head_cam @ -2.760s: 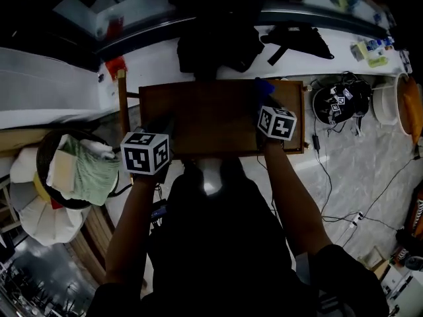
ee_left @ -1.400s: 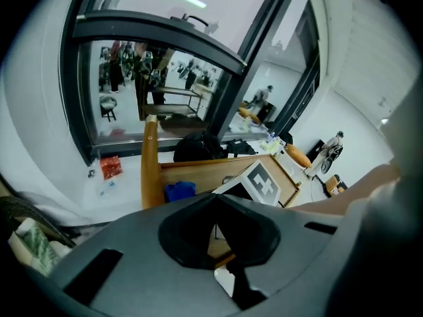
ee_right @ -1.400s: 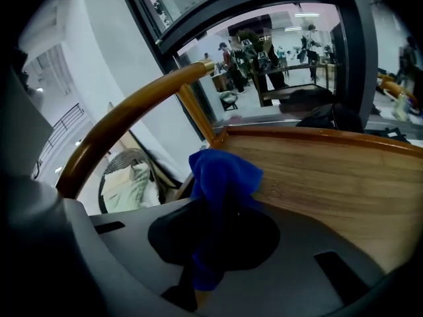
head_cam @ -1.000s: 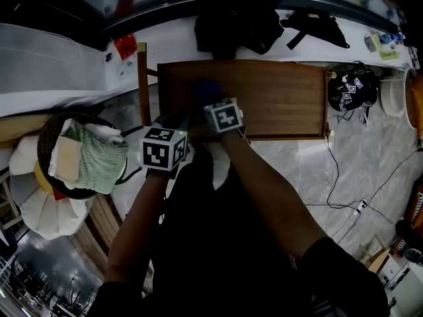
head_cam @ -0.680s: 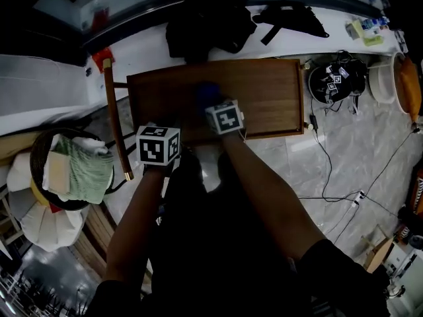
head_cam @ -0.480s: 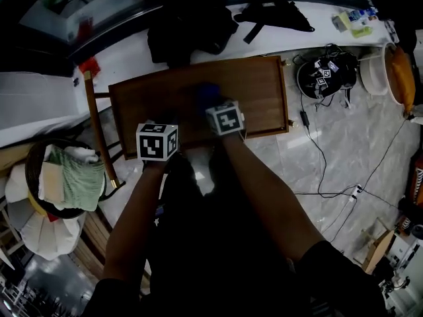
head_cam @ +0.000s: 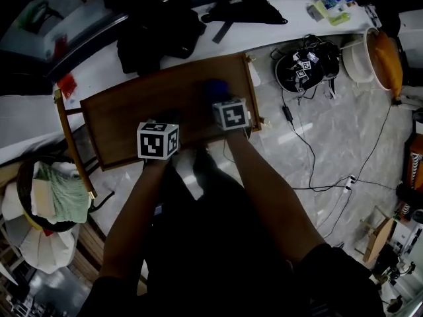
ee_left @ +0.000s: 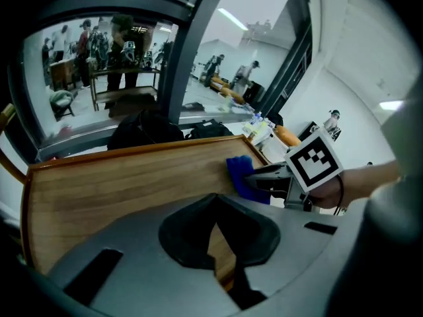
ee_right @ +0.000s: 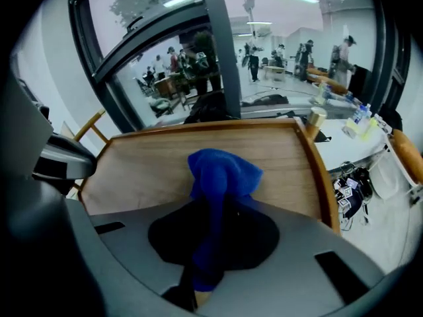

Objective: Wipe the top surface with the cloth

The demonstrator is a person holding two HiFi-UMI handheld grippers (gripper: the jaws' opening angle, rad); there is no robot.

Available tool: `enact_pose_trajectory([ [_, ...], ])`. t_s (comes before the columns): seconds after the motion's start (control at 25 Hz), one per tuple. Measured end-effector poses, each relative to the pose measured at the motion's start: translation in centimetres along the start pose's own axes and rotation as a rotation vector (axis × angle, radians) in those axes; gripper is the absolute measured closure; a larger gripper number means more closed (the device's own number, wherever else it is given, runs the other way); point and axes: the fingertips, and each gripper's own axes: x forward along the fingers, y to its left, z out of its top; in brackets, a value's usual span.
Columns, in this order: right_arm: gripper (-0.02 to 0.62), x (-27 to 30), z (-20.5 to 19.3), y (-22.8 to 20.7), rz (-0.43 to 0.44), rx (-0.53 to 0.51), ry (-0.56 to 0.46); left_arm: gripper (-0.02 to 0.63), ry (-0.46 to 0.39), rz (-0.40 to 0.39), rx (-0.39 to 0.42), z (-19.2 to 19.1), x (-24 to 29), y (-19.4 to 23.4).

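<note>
A brown wooden table top (head_cam: 139,107) lies below me, its grain plain in the right gripper view (ee_right: 132,164). A blue cloth (head_cam: 215,88) rests bunched on it toward the right end. My right gripper (head_cam: 223,100) is shut on the cloth (ee_right: 221,177), which hangs out between its jaws onto the wood. My left gripper (head_cam: 160,125) sits over the table's near edge, left of the right one, shut with nothing in it (ee_left: 218,243). From the left gripper view the cloth (ee_left: 243,177) and the right gripper (ee_left: 268,175) show near the table's right corner.
Black bags (head_cam: 155,28) lie on a white ledge just beyond the table. A wooden chair back (head_cam: 69,144) stands at its left end, with a basket of cloths (head_cam: 46,197) on the floor. Cables and a dark bundle (head_cam: 304,68) and a white bowl (head_cam: 370,51) lie to the right.
The right gripper has carried the cloth leftward across the top, then back toward the right end. The left gripper stayed at the near edge. My head view has shifted.
</note>
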Motion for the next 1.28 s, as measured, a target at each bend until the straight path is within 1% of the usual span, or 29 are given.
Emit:
enact_pose_trajectory([
  [0.2,0.538,-1.8,-0.6,-5.4,-0.094,0.03,0.008,0.595,-0.012,-0.027,0.013,0.7,1.0,-2.4],
  [0.36,0.538,-2.8,-0.7,-7.7,-0.148,0.062,0.004,0.595,-0.017,-0.032,0.018,0.5,0.4,-3.1],
  [0.44,0.538,-2.9,-1.0,-8.4,-0.169,0.103,0.016,0.595,-0.02,-0.023,0.014,0.3,-0.5,-2.7],
  [0.56,0.538,-3.1,-1.7,-8.5,-0.175,0.166,0.026,0.594,-0.033,-0.001,-0.004,-0.1,-2.4,-1.2],
  [0.68,0.538,-3.6,-1.6,-7.1,-0.16,0.172,-0.002,0.595,-0.057,0.03,-0.033,-0.8,-5.3,1.5],
  [0.8,0.538,-4.2,-0.3,-2.3,-0.082,0.159,-0.055,0.594,-0.088,0.049,-0.071,-1.4,-8.7,4.9],
  [0.92,0.538,-4.5,1.6,4.7,-0.006,0.138,-0.11,0.594,-0.117,0.07,-0.085,-2.2,-12.5,8.2],
  [1.0,0.538,-4.0,2.6,10.6,0.064,0.122,-0.128,0.594,-0.137,0.092,-0.09,-2.7,-15.2,10.6],
  [1.12,0.538,-2.0,3.4,20.4,0.179,0.084,-0.123,0.595,-0.169,0.137,-0.107,-3.6,-19.7,14.9],
  [1.28,0.538,1.3,3.8,32.7,0.319,0.045,-0.106,0.595,-0.182,0.191,-0.141,-6.5,-24.5,20.4],
])
